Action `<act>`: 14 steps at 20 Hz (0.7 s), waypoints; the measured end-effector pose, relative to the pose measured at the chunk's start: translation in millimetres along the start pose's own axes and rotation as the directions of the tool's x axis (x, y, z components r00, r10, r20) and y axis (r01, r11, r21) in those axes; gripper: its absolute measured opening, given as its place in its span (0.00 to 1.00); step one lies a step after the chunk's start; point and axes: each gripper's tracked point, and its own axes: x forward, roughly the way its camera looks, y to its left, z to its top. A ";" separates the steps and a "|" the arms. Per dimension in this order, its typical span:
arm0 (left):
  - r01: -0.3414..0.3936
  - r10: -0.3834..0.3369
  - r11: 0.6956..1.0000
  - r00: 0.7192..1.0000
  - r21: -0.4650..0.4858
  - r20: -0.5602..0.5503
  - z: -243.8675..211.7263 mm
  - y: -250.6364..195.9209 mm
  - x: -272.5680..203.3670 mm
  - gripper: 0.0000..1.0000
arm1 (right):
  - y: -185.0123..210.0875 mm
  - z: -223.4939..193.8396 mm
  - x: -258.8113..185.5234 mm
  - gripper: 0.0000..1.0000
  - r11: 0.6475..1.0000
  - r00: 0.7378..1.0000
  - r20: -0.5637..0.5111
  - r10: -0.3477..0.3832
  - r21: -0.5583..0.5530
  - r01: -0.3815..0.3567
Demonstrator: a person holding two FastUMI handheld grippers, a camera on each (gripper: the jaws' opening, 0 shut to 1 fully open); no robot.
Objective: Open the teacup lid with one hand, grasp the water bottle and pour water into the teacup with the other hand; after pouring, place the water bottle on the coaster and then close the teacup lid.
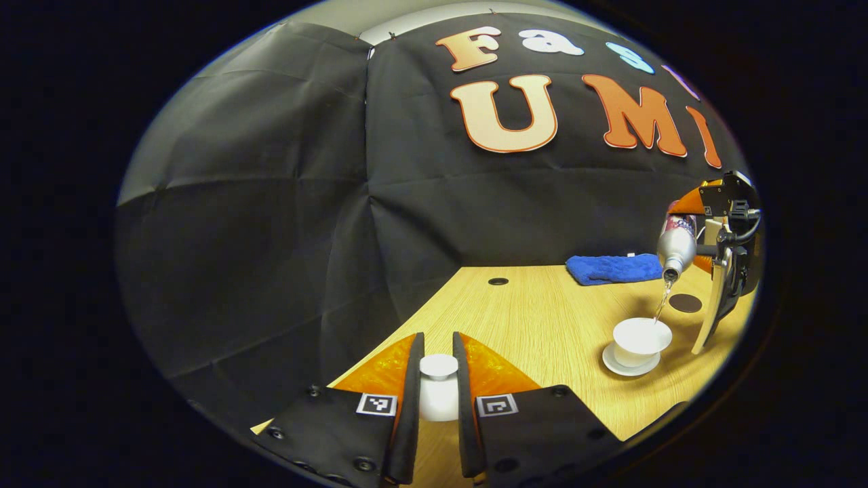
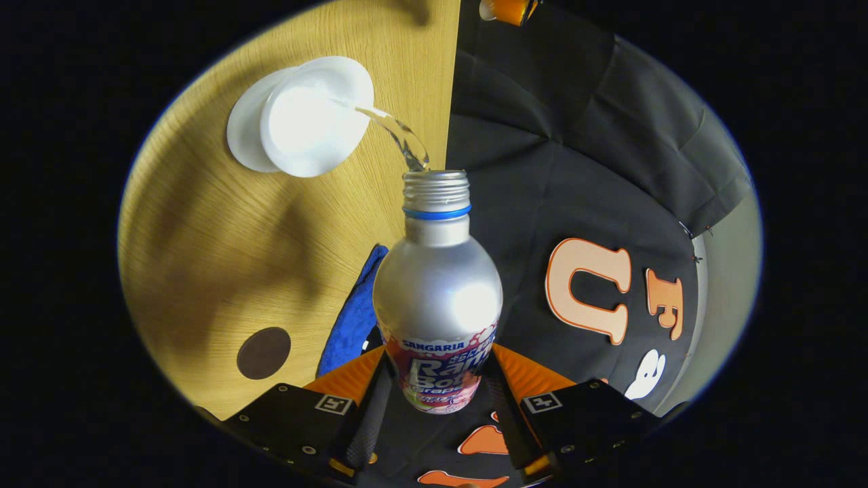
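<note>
My right tongs (image 2: 434,407) clamp the bottle (image 2: 437,291), tipped neck-down, water streaming into the teacup (image 2: 308,129). The coaster (image 2: 264,353) sits on the bench (image 2: 203,257) nearer me than the cup, so it's right-hand work. Left tongs (image 1: 437,400) pinch the lid (image 1: 438,386).

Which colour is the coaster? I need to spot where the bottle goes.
Dark brown, a plain round coaster, best in the right gripper view.

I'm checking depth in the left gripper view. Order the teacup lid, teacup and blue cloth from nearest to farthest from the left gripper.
1. teacup lid, held between the left gripper fingers.
2. teacup, farther out to the right, on its saucer.
3. blue cloth, beyond it, by the table's far edge.
</note>
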 end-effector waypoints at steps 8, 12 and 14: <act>0.000 -0.001 1.000 1.000 0.007 0.011 1.9 -0.3 -0.4 0.29 | -21.6 -6.8 4.3 0.72 0.997 0.999 0.009 -0.045 -0.058 0.045; 0.004 -0.005 1.000 1.000 0.005 0.018 5.8 -1.3 -0.3 0.29 | -36.7 -8.3 7.6 0.76 0.991 0.996 0.011 -0.087 -0.099 0.088; 0.005 -0.005 1.000 1.000 0.002 0.019 5.3 -1.0 -0.2 0.29 | -42.1 -7.3 9.0 0.76 0.986 0.994 0.015 -0.108 -0.125 0.109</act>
